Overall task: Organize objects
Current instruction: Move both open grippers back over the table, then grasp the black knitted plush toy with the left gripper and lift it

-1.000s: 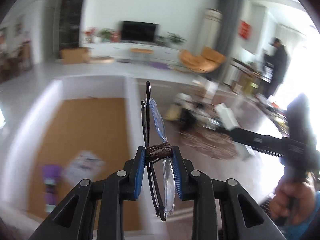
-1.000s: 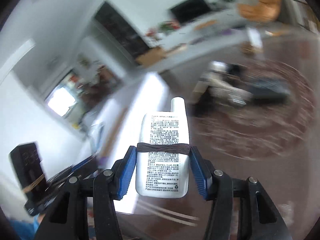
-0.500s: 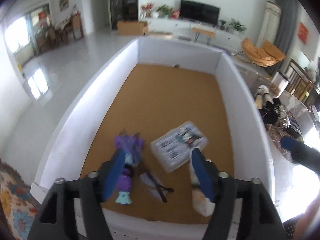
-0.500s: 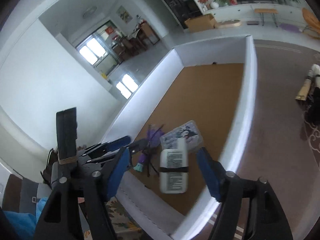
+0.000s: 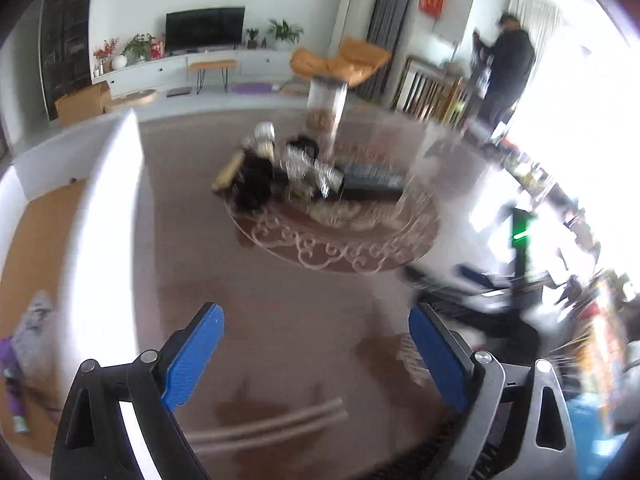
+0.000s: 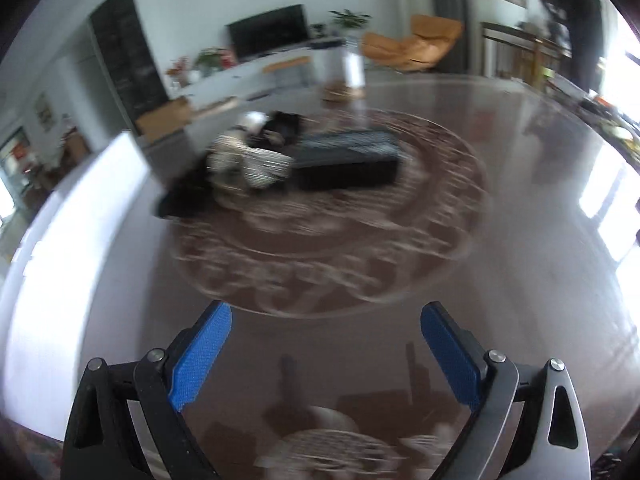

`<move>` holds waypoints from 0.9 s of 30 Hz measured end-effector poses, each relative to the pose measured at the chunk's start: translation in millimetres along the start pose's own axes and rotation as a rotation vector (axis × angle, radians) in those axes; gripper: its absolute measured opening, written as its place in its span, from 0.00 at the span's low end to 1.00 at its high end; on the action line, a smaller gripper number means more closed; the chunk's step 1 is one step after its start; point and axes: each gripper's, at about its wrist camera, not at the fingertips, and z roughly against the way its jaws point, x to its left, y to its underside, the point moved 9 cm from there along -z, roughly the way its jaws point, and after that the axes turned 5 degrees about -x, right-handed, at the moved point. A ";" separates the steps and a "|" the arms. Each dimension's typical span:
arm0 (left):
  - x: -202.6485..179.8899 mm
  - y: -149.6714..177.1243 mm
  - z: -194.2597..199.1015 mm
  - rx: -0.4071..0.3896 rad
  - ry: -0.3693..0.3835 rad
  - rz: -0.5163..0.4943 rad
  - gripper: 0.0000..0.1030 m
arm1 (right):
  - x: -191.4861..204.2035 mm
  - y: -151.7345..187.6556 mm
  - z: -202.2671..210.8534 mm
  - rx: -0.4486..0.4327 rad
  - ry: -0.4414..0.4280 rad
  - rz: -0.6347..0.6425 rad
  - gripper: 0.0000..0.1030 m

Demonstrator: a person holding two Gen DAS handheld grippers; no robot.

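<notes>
Both tongs hold nothing now. A second ago the left tongs (image 5: 316, 344) pinched a pair of glasses and the right tongs (image 6: 326, 344) pinched a white bottle. Half a second ago both were spread wide over the white-walled tray with the brown cork floor (image 5: 108, 216), with the glasses lying inside it and the bottle between the right pads. Now both have swung away to the shiny brown desk (image 5: 280, 320), and their two blue pads each stand wide apart with only the desk between them.

At the far left of the left view, one corner of the tray shows. In it lies one purple toy (image 5: 12, 364) with something grey above it, too blurred to name. The glasses and bottle cannot be seen.

Farther off sits one round brown mat with pale curly patterns (image 6: 340, 232). On it lie one flat black box (image 6: 348, 160) and a small heap of black, white and striped things (image 5: 280, 168), too blurred to count.

Beyond are one black television (image 5: 205, 26), one orange chair (image 5: 340, 62) and one person in dark clothes (image 5: 506, 64).
</notes>
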 end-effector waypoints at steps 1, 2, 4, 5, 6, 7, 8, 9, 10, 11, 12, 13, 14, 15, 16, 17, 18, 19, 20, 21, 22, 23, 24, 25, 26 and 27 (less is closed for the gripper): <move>2.5 6.2 -23.1 0.029 -0.035 -0.002 0.92 | -11.8 -0.1 0.3 -0.002 0.014 -0.055 0.93; 4.7 8.7 -41.3 0.049 -0.057 0.003 0.92 | -16.8 -3.5 3.1 -0.023 -0.002 -0.093 0.93; 12.0 9.2 -74.9 0.089 -0.103 0.023 0.92 | -20.2 -3.3 11.2 -0.055 0.021 -0.085 0.93; 14.5 11.7 -83.3 0.099 -0.124 0.032 0.92 | -25.8 -3.2 12.8 -0.060 0.041 -0.073 0.93; 21.3 13.0 -91.8 0.100 -0.150 0.037 0.92 | -24.8 -2.0 9.3 -0.057 0.051 -0.064 0.93; 27.2 13.2 -99.3 0.105 -0.175 0.036 0.92 | -22.8 -1.3 2.4 -0.043 0.050 -0.057 0.93; 31.8 14.9 -105.3 0.107 -0.196 0.031 0.92 | -21.1 -0.6 -4.8 -0.028 0.052 -0.048 0.93; 34.1 13.9 -109.0 0.110 -0.214 0.025 0.92 | -21.5 -0.8 -6.6 -0.020 0.056 -0.041 0.93; 35.9 14.0 -111.0 0.117 -0.231 0.021 0.92 | -20.1 0.3 -9.2 -0.011 0.060 -0.029 0.93; 40.2 14.3 -112.3 0.123 -0.237 0.023 0.92 | -23.9 -0.5 -11.1 -0.004 0.060 -0.022 0.93; 41.8 14.8 -113.8 0.128 -0.238 0.028 0.93 | -23.4 0.0 -9.2 -0.002 0.060 -0.018 0.93; 43.7 14.1 -113.6 0.121 -0.234 0.041 0.93 | -23.6 -0.1 -9.5 -0.002 0.059 -0.016 0.93; 45.1 13.6 -114.6 0.116 -0.238 0.042 0.94 | -22.3 0.5 -10.2 -0.003 0.058 -0.017 0.93; 46.0 12.9 -116.6 0.112 -0.237 0.042 0.96 | -21.5 0.6 -7.4 -0.006 0.057 -0.021 0.93; 47.2 13.1 -117.4 0.109 -0.241 0.044 0.98 | -22.3 0.9 -7.2 -0.006 0.056 -0.027 0.93; 49.8 13.9 -117.8 0.105 -0.243 0.052 1.00 | -22.5 0.7 -8.0 -0.003 0.055 -0.033 0.93; 52.2 13.2 -119.3 0.095 -0.241 0.053 1.00 | -23.8 1.7 -9.9 0.006 0.049 -0.042 0.93; 52.5 12.6 -120.6 0.089 -0.238 0.046 1.00 | -24.2 2.9 -8.5 0.011 0.046 -0.047 0.93; 52.7 12.3 -120.6 0.091 -0.233 0.042 1.00 | -24.6 3.9 -9.1 0.018 0.045 -0.050 0.93; 52.7 11.8 -121.0 0.101 -0.232 0.041 1.00 | -25.0 4.9 -10.3 0.023 0.046 -0.052 0.93; 53.9 9.8 -124.1 0.129 -0.233 0.047 1.00 | -25.0 5.7 -11.3 0.028 0.045 -0.051 0.93; 54.7 6.5 -124.1 0.140 -0.237 0.054 1.00 | -24.3 6.5 -11.9 0.033 0.043 -0.050 0.93; 55.8 -2.9 -123.1 0.121 -0.236 0.060 1.00 | -23.2 7.4 -12.9 0.037 0.046 -0.041 0.93; 56.3 -16.5 -118.5 0.085 -0.233 0.062 1.00 | -21.8 7.8 -13.5 0.040 0.048 -0.034 0.93; 56.6 -29.8 -113.7 0.057 -0.232 0.063 1.00 | -20.2 8.0 -13.7 0.041 0.048 -0.025 0.93; 57.5 -43.5 -111.3 0.040 -0.229 0.066 1.00 | -18.9 8.4 -14.1 0.043 0.050 -0.016 0.93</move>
